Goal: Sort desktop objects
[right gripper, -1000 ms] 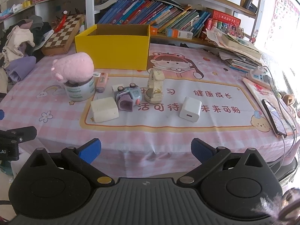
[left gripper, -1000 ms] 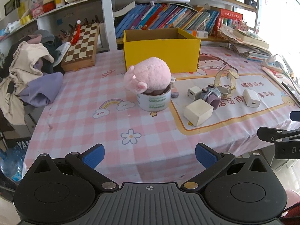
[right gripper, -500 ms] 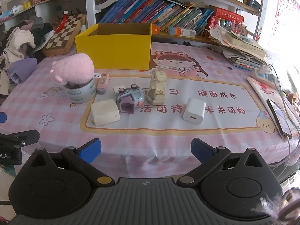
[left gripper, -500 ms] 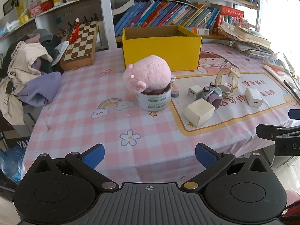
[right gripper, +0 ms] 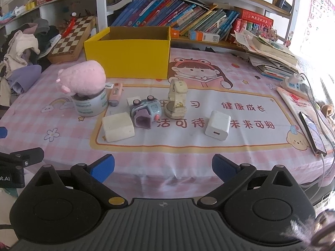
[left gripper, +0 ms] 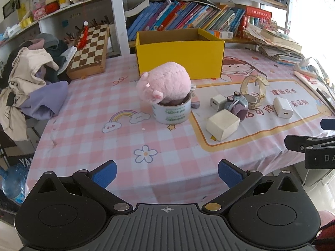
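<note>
Left wrist view, left tool [left gripper: 166,170] spread wide and empty above the counter [left gripper: 88,129] edge, right tool [right gripper: 163,165] likewise spread, fuzzy pink plush pig [left gripper: 165,83] atop a tape roll [left gripper: 172,113], boxy white charger [right gripper: 217,125], open yellow cardboard box [right gripper: 129,56] behind.

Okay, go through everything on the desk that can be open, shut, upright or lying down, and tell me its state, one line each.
Yellow box: open, upright.
Pink plush: resting on the tape roll.
Tape roll: lying flat.
Watch: standing on its edge, strap looped.
White charger: lying flat.
Left gripper: open, empty.
Right gripper: open, empty.
</note>
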The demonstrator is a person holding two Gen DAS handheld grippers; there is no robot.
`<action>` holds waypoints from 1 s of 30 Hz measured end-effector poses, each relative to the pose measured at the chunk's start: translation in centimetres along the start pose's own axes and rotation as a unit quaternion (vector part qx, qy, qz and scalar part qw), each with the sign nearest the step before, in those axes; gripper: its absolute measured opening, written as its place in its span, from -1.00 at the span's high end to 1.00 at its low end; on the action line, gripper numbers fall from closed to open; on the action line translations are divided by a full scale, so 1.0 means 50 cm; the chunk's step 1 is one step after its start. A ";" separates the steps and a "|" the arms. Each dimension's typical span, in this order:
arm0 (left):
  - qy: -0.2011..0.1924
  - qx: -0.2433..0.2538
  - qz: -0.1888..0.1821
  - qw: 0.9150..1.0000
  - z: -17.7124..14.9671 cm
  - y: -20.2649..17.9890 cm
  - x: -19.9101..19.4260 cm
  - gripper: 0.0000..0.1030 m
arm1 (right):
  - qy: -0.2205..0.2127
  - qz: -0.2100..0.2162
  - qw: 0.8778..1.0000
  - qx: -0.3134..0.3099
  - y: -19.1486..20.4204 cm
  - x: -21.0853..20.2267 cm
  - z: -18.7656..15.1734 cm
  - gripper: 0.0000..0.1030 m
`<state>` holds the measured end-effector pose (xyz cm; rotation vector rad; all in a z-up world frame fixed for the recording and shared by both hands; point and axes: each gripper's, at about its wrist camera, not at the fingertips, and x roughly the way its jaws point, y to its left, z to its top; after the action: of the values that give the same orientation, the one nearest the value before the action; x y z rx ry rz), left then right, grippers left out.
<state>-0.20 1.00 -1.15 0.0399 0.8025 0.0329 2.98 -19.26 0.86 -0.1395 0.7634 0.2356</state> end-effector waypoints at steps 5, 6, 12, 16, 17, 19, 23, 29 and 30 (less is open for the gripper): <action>-0.003 -0.005 0.000 1.000 -0.001 0.005 -0.004 -1.00 | -0.003 0.001 1.000 0.002 0.002 -0.004 0.000 -0.97; -0.003 -0.006 0.000 1.000 -0.001 0.005 -0.004 -1.00 | -0.003 0.001 1.000 0.003 0.001 -0.004 0.000 -0.97; -0.004 -0.010 -0.005 1.000 0.000 0.005 -0.002 -1.00 | -0.004 -0.004 1.000 0.015 -0.010 -0.008 -0.001 -0.97; -0.006 -0.011 -0.007 1.000 0.006 -0.001 0.003 -1.00 | 0.000 -0.006 1.000 0.018 -0.021 -0.004 -0.001 -0.91; -0.006 -0.011 -0.008 1.000 0.009 -0.004 0.005 -1.00 | -0.001 -0.006 1.000 0.019 -0.024 -0.003 0.000 -0.88; -0.006 -0.011 -0.012 1.000 0.014 -0.009 0.011 -1.00 | 0.000 -0.006 1.000 0.021 -0.033 0.002 0.002 -0.84; -0.006 -0.004 -0.014 1.000 0.026 -0.020 0.023 -1.00 | 0.005 -0.005 0.999 0.031 -0.050 0.019 0.011 -0.75; -0.003 -0.016 -0.004 1.000 0.044 -0.012 0.046 -1.00 | 0.014 0.009 1.000 0.026 -0.055 0.053 0.037 -0.67; -0.003 -0.018 -0.002 1.000 0.047 -0.010 0.050 -1.00 | 0.016 0.012 1.000 0.024 -0.054 0.060 0.041 -0.64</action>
<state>3.24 0.56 -1.33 0.0037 0.7967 0.0430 7.15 -20.96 0.34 -0.0889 0.8024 0.2376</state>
